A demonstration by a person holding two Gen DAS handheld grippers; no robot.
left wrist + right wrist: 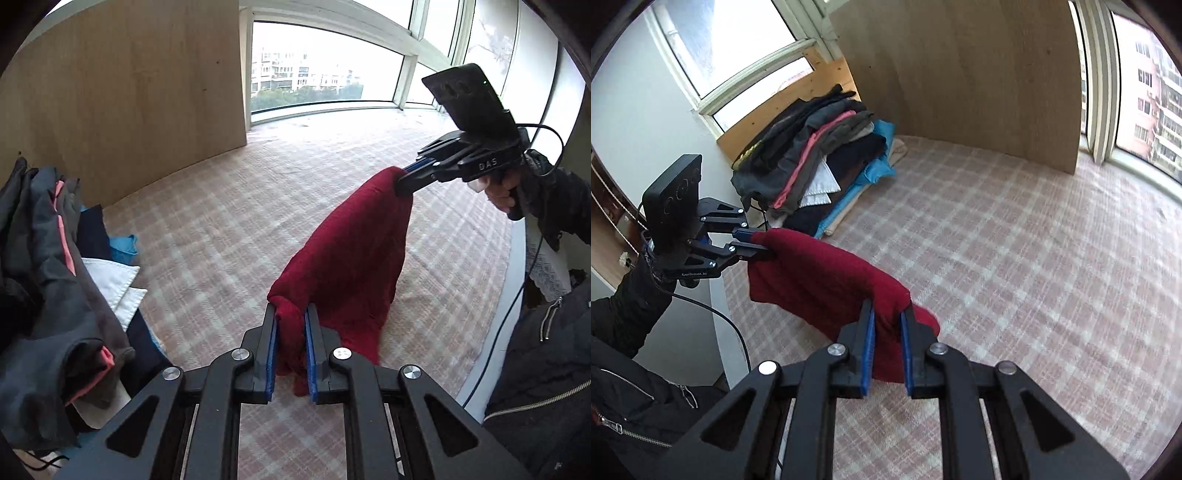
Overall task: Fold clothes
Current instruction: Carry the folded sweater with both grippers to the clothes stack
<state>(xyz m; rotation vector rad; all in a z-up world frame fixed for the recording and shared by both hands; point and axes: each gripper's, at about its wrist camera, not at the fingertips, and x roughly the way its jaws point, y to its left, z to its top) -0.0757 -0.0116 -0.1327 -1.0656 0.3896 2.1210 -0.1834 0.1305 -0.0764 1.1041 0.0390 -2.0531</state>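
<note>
Plaid bed [229, 221], near edge cut off. Clothes pile [816, 162] by headboard, items indistinct. Red garment [343, 258] hangs above bed between grippers, lower hem hidden. Left gripper [290, 350] and right gripper [888, 350] each clamp a bunched corner.

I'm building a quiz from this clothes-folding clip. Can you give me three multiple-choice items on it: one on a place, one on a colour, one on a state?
1. Where is the pile of clothes?
A. against the wooden panel
B. hanging on a window
C. on a chair

2. What colour is the held garment?
A. blue
B. dark red
C. white

3. How is it held?
A. left claw alone
B. lying loose on the checked cover
C. both claws shut on it, right claw too

Answers:
1 A, it sits by the wooden panel.
2 B, the cloth is dark red.
3 C, each claw pinches an end.
</note>
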